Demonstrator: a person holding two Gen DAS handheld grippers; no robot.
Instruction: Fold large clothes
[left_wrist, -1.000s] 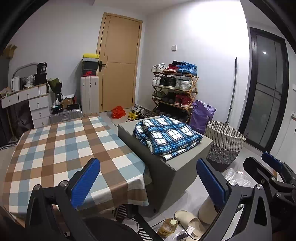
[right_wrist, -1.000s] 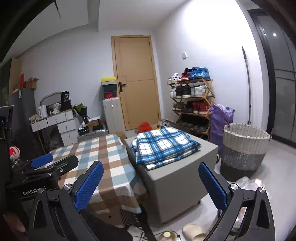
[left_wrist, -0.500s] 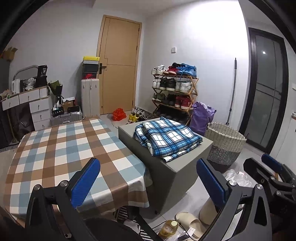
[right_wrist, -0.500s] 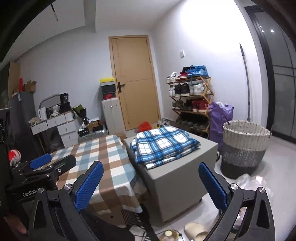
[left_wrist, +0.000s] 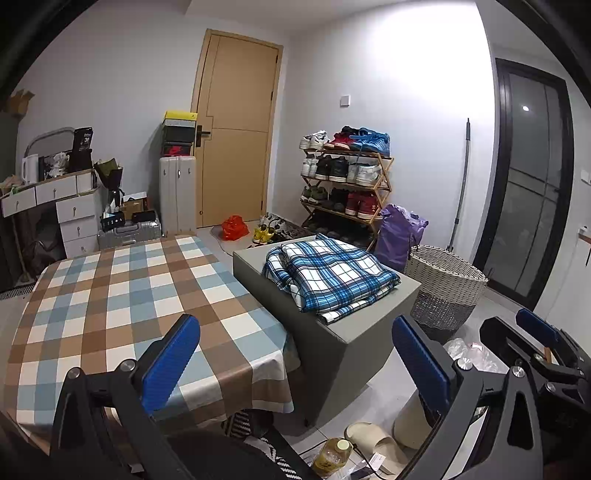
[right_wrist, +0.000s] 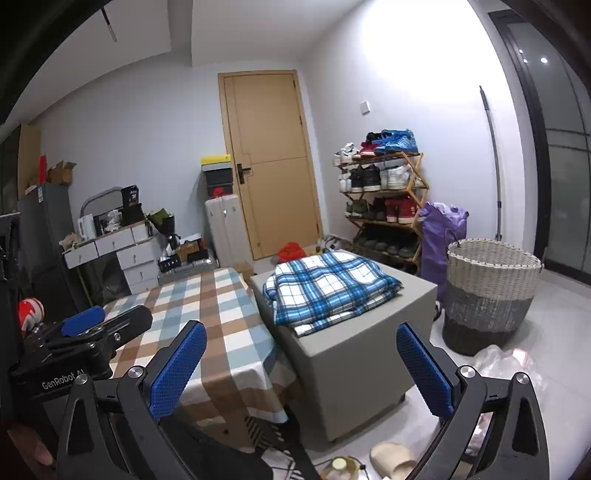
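Observation:
A folded blue-and-white plaid garment (left_wrist: 332, 273) (right_wrist: 332, 288) lies on top of a grey box-shaped ottoman (left_wrist: 343, 354) (right_wrist: 354, 365), which stands against the right side of a table with a checked cloth (left_wrist: 110, 295) (right_wrist: 192, 306). My left gripper (left_wrist: 295, 325) is open and holds nothing, hovering short of the table's near right corner. My right gripper (right_wrist: 300, 330) is open and empty as well, well back from the ottoman. Each gripper shows in the other's view: the right gripper (left_wrist: 535, 332) at the right edge, the left gripper (right_wrist: 81, 321) at the left.
A woven laundry basket (left_wrist: 443, 280) (right_wrist: 491, 288) stands right of the ottoman, with a purple bag (right_wrist: 443, 236) and a shoe rack (left_wrist: 347, 177) behind it. Slippers (left_wrist: 369, 435) and a bottle (left_wrist: 332, 454) lie on the floor below. Drawers (left_wrist: 70, 206) and a suitcase (left_wrist: 177, 195) line the far wall.
Both views have drifted only slightly. The grippers stay open and empty, and the folded garment has not moved.

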